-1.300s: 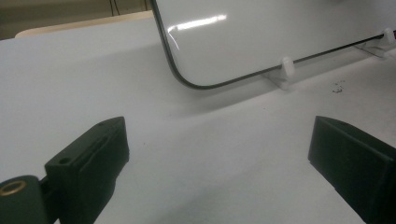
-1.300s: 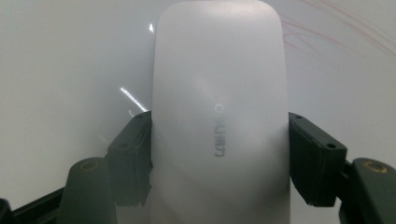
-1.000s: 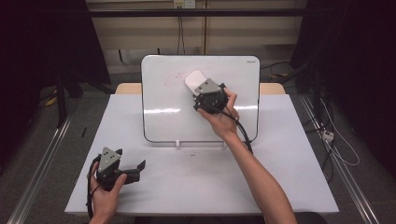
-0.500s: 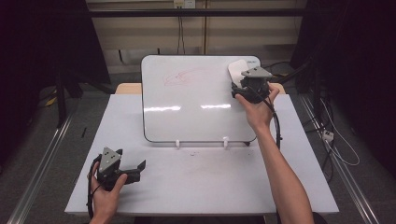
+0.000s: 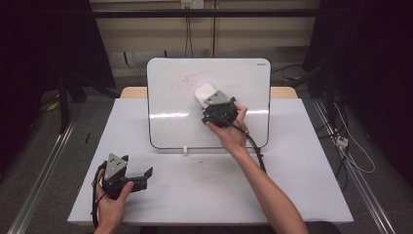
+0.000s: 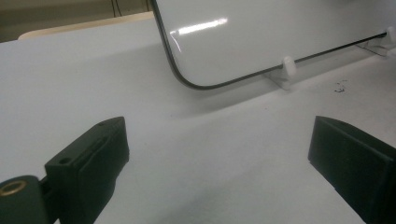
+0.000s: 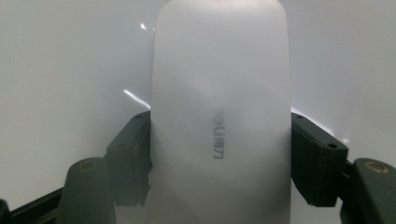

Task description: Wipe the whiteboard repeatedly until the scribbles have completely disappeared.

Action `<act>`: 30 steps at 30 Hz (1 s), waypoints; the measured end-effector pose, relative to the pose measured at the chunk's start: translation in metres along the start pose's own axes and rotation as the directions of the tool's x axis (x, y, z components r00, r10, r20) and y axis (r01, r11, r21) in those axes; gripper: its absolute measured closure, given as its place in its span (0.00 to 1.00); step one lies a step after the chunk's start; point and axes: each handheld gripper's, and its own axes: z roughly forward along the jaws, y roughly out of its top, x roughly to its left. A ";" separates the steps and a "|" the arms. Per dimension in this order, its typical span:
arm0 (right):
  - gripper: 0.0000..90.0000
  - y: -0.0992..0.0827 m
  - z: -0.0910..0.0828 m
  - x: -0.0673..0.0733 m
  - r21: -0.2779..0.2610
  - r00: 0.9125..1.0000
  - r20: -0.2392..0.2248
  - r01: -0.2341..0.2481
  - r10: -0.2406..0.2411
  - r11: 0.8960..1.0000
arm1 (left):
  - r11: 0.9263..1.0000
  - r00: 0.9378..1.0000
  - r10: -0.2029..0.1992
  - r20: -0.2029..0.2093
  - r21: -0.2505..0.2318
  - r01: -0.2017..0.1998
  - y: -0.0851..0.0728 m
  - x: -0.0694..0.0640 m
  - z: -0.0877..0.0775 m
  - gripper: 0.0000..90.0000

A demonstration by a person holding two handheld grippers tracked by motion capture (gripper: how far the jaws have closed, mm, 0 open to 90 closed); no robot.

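Observation:
A white whiteboard (image 5: 175,122) stands tilted at the back of the table, with faint pink scribbles (image 5: 187,80) near its top. My right gripper (image 5: 210,101) is shut on a white eraser (image 5: 204,93), which lies against the board just right of the scribbles. In the right gripper view the eraser (image 7: 219,116) sits upright between both black jaws with its face to the camera. My left gripper (image 5: 144,175) rests open on the table at the front left, its jaws (image 6: 219,154) wide apart with nothing between them, pointing at the board's lower left corner (image 6: 187,70).
The white tabletop (image 5: 292,185) stretches in front of the board. Small white feet (image 5: 185,150) hold the board's lower edge. A few dark specks (image 5: 200,160) lie on the table in front of it. A cable trails from the right gripper along the forearm.
The right gripper swept the eraser from the board's middle to its upper right corner, then back left and down to the middle. The left gripper stayed put.

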 end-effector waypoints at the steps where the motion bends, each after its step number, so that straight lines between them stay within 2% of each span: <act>1: 0.34 0.003 0.003 0.008 -0.004 1.000 -0.007 0.012 -0.012 1.000 | 1.000 1.000 -0.002 0.001 0.000 0.002 0.000 0.000 0.000 0.06; 5: 0.34 0.016 0.010 0.032 -0.009 0.998 -0.022 0.064 -0.064 0.998 | 1.000 1.000 -0.002 0.002 0.003 0.002 0.000 0.001 0.000 0.06; 8: 0.34 0.023 0.015 0.039 -0.012 0.995 -0.034 0.090 -0.090 0.996 | 1.000 1.000 -0.004 -0.001 -0.006 0.004 0.000 0.001 -0.001 0.06; 10: 0.34 0.025 0.017 0.035 -0.013 0.995 -0.051 0.089 -0.090 0.996 | 1.000 1.000 -0.004 -0.001 -0.003 0.004 0.000 0.002 -0.001 0.06; 14: 0.34 0.029 0.016 0.021 -0.032 0.996 -0.030 0.089 -0.090 0.996 | 1.000 1.000 -0.008 -0.006 -0.001 0.008 -0.001 0.003 -0.001 0.06; 19: 0.35 0.039 0.015 -0.010 -0.038 0.999 0.029 0.026 -0.025 0.999 | 1.000 1.000 -0.009 -0.003 -0.002 0.009 -0.001 0.004 -0.002 0.06; 23: 0.35 0.046 0.013 -0.032 -0.057 0.996 0.080 -0.040 0.044 0.998 | 1.000 1.000 -0.007 -0.004 -0.001 0.007 -0.001 0.004 -0.002 0.06; 24: 0.35 0.047 0.014 -0.033 -0.056 0.995 0.082 -0.051 0.055 0.997 | 1.000 1.000 -0.007 -0.004 0.000 0.007 -0.001 0.004 -0.001 0.06; 26: 0.35 0.046 0.015 -0.026 -0.067 0.992 0.116 -0.035 0.043 0.997 | 1.000 1.000 -0.005 -0.001 0.001 0.005 0.000 0.003 -0.001 0.06; 28: 0.35 0.045 0.015 -0.022 -0.085 0.990 0.128 -0.043 0.054 0.995 | 1.000 1.000 -0.006 0.002 -0.002 0.006 0.000 0.002 0.000 0.06; 30: 0.35 0.043 0.016 -0.018 -0.097 0.992 0.118 -0.036 0.048 0.995 | 1.000 1.000 -0.006 0.001 0.001 0.006 -0.001 0.002 -0.001 0.06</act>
